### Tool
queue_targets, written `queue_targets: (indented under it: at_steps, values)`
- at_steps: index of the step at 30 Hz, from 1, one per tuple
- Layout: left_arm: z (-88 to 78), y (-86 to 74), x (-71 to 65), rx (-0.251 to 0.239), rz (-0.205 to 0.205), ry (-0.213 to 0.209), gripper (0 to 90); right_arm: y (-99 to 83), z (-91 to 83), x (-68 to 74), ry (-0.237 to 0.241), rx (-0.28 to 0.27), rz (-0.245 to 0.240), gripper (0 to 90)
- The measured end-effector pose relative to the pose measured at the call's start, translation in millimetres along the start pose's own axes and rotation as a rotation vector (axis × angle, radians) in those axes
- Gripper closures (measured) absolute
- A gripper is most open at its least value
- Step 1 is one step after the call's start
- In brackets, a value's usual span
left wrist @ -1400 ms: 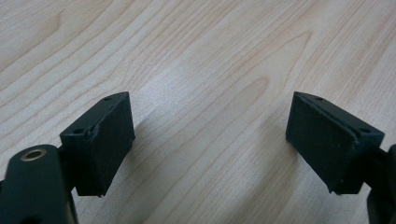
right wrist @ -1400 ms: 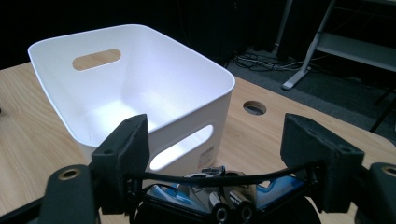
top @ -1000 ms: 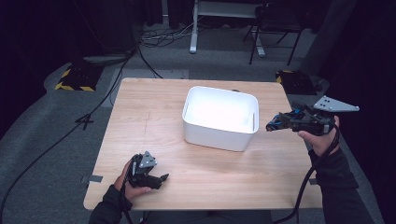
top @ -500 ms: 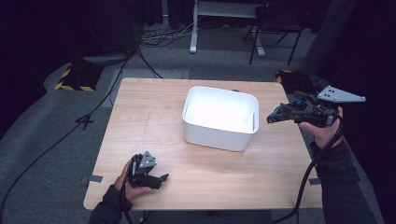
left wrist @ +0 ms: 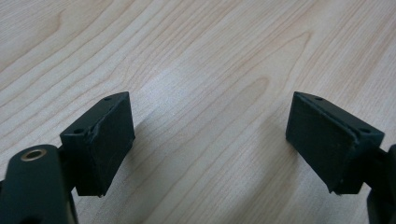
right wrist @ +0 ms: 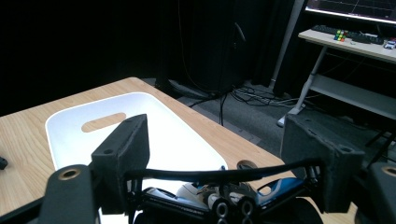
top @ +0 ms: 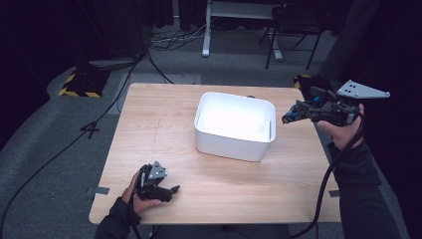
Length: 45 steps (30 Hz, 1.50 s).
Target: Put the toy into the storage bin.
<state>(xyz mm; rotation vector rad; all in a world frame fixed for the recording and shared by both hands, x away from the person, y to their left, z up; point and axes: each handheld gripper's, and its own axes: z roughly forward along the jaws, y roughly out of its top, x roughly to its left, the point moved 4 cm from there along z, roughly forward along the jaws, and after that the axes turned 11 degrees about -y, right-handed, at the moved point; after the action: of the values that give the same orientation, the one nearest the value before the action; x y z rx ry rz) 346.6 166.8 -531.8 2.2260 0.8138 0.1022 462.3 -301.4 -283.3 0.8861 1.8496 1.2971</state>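
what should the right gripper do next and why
Probably move left until it is over the bin, then open. The right gripper seems to hold a blue toy in the air just off the bin's right rim.

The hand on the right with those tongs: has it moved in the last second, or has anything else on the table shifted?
The right tongs rose a little and drifted away from the person, beside the white bin's right side. They carry something blue and white between the jaws, as before. The left tongs stayed open, low over the table's near left corner, and the bin did not move.
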Motion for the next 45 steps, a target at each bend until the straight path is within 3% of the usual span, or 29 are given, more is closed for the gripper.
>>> queue_targets:
  at_steps: [32,45]
  values:
    - [-0.5,0.1,0.5,0.000,0.010,0.005,15.7,18.2,41.9,37.6,0.089,0.013,-0.036,24.6]
    - [-0.5,0.1,0.5,0.000,0.010,0.004,15.7,14.4,72.4,60.7,0.140,0.047,-0.057,24.6]
